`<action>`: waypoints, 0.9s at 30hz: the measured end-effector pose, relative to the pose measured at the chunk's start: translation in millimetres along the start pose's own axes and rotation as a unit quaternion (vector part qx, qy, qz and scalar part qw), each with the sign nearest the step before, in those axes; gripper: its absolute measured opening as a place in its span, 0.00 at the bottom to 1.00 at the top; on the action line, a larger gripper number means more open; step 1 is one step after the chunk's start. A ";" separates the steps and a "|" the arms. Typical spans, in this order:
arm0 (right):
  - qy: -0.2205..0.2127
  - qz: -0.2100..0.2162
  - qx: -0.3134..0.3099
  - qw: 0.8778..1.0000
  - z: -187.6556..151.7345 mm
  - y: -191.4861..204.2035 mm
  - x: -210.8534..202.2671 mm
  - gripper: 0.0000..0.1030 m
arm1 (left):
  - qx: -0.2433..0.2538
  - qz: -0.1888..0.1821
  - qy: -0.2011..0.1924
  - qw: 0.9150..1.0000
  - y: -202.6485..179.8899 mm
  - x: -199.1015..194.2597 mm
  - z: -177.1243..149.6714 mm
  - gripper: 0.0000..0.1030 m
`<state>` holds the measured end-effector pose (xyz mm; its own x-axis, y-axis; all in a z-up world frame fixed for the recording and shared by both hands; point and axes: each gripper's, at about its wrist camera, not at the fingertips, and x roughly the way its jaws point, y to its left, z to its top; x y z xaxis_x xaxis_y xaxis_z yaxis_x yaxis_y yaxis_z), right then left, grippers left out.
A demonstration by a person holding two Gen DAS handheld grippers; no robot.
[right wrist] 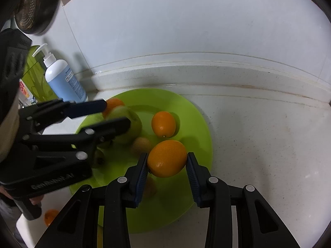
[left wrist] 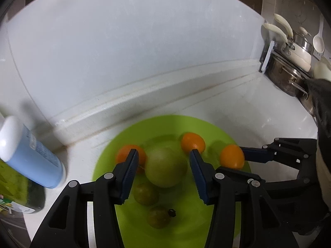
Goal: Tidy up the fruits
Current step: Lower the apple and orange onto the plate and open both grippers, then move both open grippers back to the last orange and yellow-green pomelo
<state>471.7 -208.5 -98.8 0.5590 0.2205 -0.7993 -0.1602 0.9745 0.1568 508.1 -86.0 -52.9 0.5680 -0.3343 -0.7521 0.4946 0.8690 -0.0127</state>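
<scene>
The right gripper (right wrist: 167,159) has its blue-padded fingers closed against a small oval orange fruit (right wrist: 167,158), held just above the near part of the round lime-green plastic plate (right wrist: 198,124). The left gripper (left wrist: 163,165) hangs spread wide and empty over a pale green round fruit (left wrist: 165,167) on that plate, beside another small orange fruit (left wrist: 192,142) and two darker green ones.

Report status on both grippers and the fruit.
Left gripper open around the green apple. Right gripper shut on an orange above the green plate. Nothing in the way.
</scene>
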 end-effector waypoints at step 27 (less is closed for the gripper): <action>-0.097 0.017 -0.038 0.994 -11.4 39.7 -98.1 0.48 | -0.067 0.078 -0.087 0.991 1.1 -127.7 -31.3 0.61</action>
<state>401.2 -191.9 -20.8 0.6971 0.2634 -0.6668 -0.2381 0.9623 0.1313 415.5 -30.9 22.6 0.7415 -0.2401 -0.6266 0.3067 0.9518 -0.0018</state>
